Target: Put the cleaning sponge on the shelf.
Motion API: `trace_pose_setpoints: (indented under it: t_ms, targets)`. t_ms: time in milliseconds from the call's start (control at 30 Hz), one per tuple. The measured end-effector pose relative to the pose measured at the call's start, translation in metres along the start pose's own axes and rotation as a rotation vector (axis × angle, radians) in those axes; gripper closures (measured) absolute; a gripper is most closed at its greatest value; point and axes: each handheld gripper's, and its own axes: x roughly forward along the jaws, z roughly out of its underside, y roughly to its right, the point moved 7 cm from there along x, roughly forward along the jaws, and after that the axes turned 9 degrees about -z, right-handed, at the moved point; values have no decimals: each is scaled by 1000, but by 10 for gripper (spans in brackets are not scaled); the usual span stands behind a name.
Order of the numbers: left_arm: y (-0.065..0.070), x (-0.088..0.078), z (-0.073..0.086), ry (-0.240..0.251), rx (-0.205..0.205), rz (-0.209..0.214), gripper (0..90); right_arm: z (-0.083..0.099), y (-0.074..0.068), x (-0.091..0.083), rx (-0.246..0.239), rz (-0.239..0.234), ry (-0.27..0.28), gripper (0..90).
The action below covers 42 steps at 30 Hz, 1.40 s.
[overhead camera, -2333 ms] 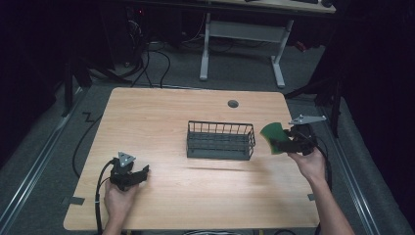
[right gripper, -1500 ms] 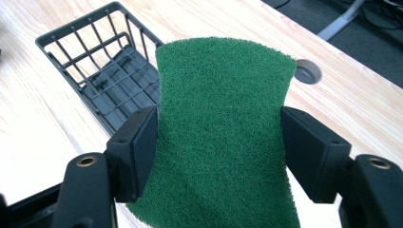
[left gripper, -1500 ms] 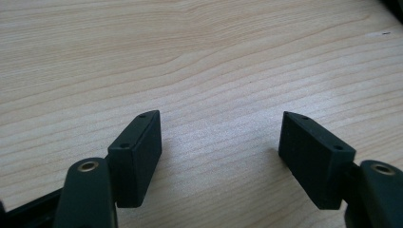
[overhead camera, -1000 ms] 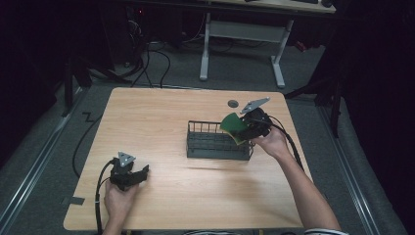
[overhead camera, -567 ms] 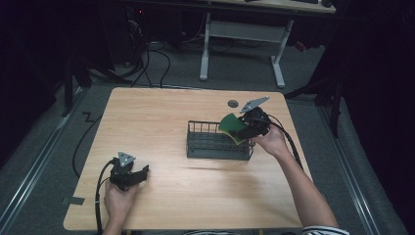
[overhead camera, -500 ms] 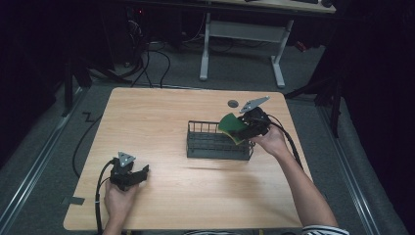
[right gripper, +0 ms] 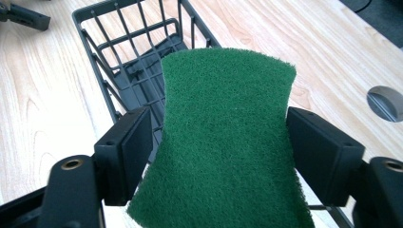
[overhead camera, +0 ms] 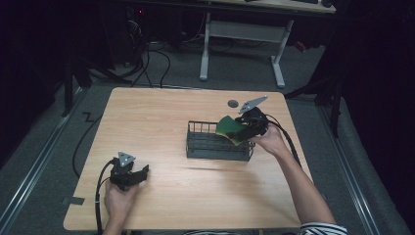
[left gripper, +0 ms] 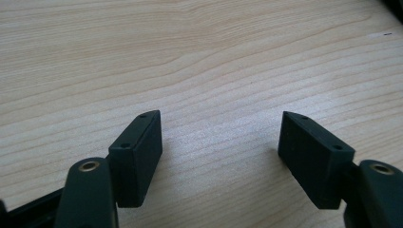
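A green scouring sponge (overhead camera: 228,127) (right gripper: 228,142) is tilted over the right end of a dark wire basket (overhead camera: 215,147) (right gripper: 128,38) in the middle of the wooden table. My right gripper (overhead camera: 242,130) (right gripper: 218,137) is shut on the sponge, one jaw pressing each side of its narrow waist. The basket's floor below looks bare. My left gripper (overhead camera: 142,172) (left gripper: 221,142) rests low on the table at the front left, open, with bare wood between its jaws.
A round cable hole (overhead camera: 233,103) (right gripper: 385,102) lies in the table behind the basket. Cables trail from both grippers off the table edges. A white desk frame (overhead camera: 242,34) stands on the floor beyond the far edge.
My right gripper carried the sponge from the right of the basket leftward to above its right end, then held almost still. The left gripper has not moved.
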Motion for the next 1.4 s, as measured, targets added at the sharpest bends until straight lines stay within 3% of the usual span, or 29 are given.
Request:
trace_pose_setpoints:
  t_ms: [267, 467, 800, 967, 1100, 1233, 1400]
  targets:
    - [0, 0, 0, 0, -2, -2, 319, -1, 1, 2, 39, -66, 24, 214]
    - [0, 1, 0, 0, -2, -4, 319, -7, 1, 7, 57, -86, 27, 224]
    - [0, 1, 0, 0, -2, -4, 319, -16, -4, 13, 32, -58, 39, 287]
    - [0, 1, -1, 0, -3, -3, 319, -16, -7, 17, 11, -55, 20, 209]
    - [0, 1, -1, 1, -3, -3, 319, -16, -8, 20, 1, -54, 13, 197]
    - [0, 1, -1, 0, -3, -3, 319, -18, -9, 15, -5, -45, 47, 290]
    - [0, 1, -1, 0, -3, -3, 319, -22, -12, 10, -66, 32, 54, 441]
